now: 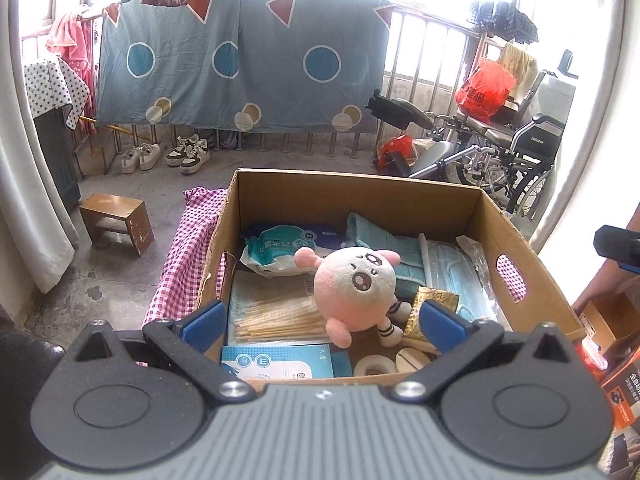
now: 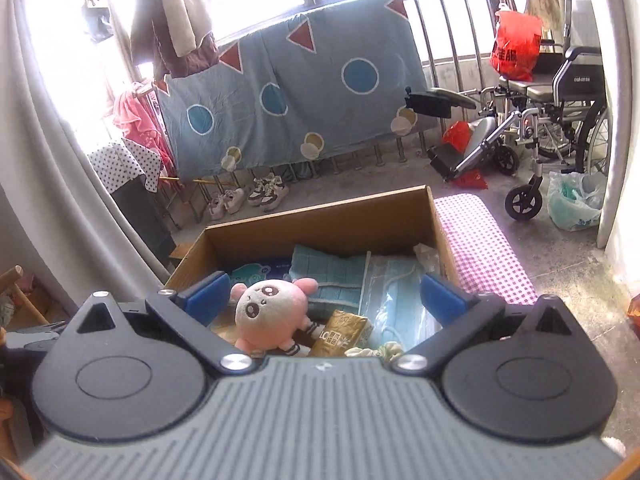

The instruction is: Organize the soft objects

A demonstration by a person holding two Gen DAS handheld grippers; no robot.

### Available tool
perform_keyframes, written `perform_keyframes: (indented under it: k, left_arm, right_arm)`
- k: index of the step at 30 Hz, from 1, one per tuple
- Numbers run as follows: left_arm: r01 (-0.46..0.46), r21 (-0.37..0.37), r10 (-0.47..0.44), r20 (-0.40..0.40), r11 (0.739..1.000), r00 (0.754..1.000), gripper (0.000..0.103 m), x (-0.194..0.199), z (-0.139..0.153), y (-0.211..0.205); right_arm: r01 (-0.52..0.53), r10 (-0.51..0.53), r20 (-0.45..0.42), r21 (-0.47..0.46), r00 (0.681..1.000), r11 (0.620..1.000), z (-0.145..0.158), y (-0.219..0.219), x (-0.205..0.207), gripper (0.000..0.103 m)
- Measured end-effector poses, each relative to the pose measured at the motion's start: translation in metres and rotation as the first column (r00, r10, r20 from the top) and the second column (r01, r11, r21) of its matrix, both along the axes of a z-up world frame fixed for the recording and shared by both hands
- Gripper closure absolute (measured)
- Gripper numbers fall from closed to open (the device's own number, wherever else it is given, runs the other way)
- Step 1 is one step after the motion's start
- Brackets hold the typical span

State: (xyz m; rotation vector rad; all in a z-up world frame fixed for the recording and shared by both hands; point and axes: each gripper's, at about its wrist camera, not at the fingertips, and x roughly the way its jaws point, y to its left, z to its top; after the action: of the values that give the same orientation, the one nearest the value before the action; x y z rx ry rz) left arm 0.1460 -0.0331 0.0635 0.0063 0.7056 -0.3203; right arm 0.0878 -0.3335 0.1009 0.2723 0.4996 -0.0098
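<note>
- The pink plush toy lies face up inside the cardboard box, near the middle of its contents, arms and striped legs splayed toward the box's near wall.
- Against the toy's legs leans a gold tissue pack; beside its head lies a folded teal towel, and a bag of blue face masks sits on the far side of the tissue pack from the toy.
- On the toy's other side lies a packet of cotton swabs, with a wet-wipe pack beyond it toward the box's far wall.
- The left gripper hangs above the box's near wall, tilted down at the toy, its blue pads spread wide on either side of the toy and touching nothing.
- The right gripper hovers over the same near wall, also pointed down into the box, jaws wide apart and empty.
- The box rests on a pink checked cloth; beyond the box a blue patterned sheet hangs on the railing.
</note>
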Motion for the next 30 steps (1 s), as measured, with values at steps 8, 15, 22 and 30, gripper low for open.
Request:
perform_keyframes:
  k: [8,15,22,30]
  left_arm:
    - [0.037,0.045,-0.037,-0.019,0.998,0.999,0.0,-0.028,0.014,-0.008]
    - [0.034,0.179,-0.041,0.035,0.983,0.999,0.0,-0.036,0.013,-0.026]
    - [-0.027,0.19,0.034,-0.035,0.981,0.999,0.0,-0.034,-0.006,-0.025]
    - [-0.041,0.236,0.063,-0.086,0.971,0.994,0.0,-0.032,-0.02,-0.031]
  right_arm:
    - [0.065,-0.068,-0.01,-0.156,0.998,0.986,0.005,0.026,-0.051,0.001]
    - [0.103,-0.111,-0.018,-0.251,0.994,0.962,0.003,0.046,-0.057,0.001]
    - [0.112,-0.138,-0.069,-0.292,0.988,0.95,-0.012,0.05,-0.048,0.001]
    - [-0.009,-0.03,-0.204,-0.186,0.978,0.982,-0.042,0.056,-0.008,0.001]
